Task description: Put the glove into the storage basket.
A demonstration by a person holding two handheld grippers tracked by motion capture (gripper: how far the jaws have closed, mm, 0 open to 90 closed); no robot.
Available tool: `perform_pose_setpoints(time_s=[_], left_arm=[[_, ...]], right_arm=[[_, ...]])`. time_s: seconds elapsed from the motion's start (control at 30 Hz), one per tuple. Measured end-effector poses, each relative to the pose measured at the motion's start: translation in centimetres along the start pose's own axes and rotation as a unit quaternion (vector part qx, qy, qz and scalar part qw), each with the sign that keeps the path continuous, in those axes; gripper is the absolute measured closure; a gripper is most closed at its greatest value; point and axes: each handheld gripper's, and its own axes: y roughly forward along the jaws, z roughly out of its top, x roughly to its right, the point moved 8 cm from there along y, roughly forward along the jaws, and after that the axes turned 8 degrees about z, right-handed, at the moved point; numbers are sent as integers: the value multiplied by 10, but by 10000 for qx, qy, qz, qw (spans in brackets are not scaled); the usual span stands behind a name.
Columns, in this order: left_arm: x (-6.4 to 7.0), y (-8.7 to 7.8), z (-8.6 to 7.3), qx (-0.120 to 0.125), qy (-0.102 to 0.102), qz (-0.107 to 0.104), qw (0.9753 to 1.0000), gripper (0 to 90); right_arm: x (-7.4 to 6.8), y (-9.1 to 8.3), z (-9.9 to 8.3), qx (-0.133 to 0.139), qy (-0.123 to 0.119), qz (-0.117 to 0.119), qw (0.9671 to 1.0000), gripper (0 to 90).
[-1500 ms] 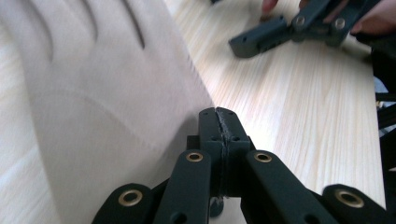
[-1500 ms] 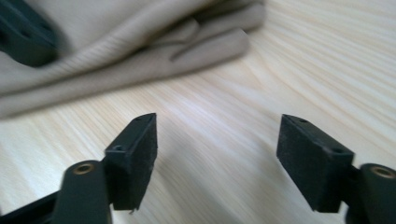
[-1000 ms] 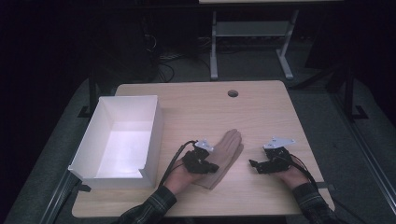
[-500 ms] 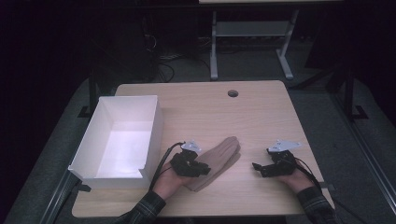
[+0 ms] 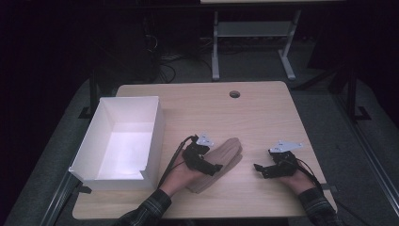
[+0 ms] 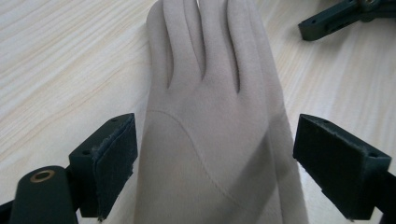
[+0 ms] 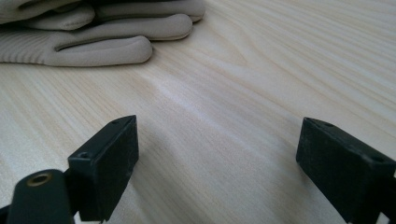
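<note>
A beige glove lies flat on the wooden table, fingers pointing away to the right. My left gripper hovers low over its cuff end. In the left gripper view the glove runs between the two pads, which stand wide apart on either side of the palm; the gripper is open. My right gripper rests to the right of the glove, pointing left at it. It is open over bare wood, with the glove's fingertips farther off.
A white open box with nothing in it stands at the table's left side, close to the left hand. A round cable hole sits near the far edge. The right gripper's jaw tip shows beyond the glove.
Both hands have shifted only slightly. The left gripper dipped toward the near edge and came back over the glove's cuff. The glove lies where it was.
</note>
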Motion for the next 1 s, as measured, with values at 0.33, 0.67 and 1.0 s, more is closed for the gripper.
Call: perform_pose_setpoints(time_s=[0.33,0.67,1.0], left_arm=[[7,16,-8,-204,190,136,9995,131],[11,20,-12,-271,278,90,9992,165],[22,13,-12,-266,345,-509,9978,617]], right_arm=[[0,0,0,-2,-9,0,10000,125],[0,0,0,-1,-9,0,10000,125],[0,0,1,4,-4,3,10000,128]])
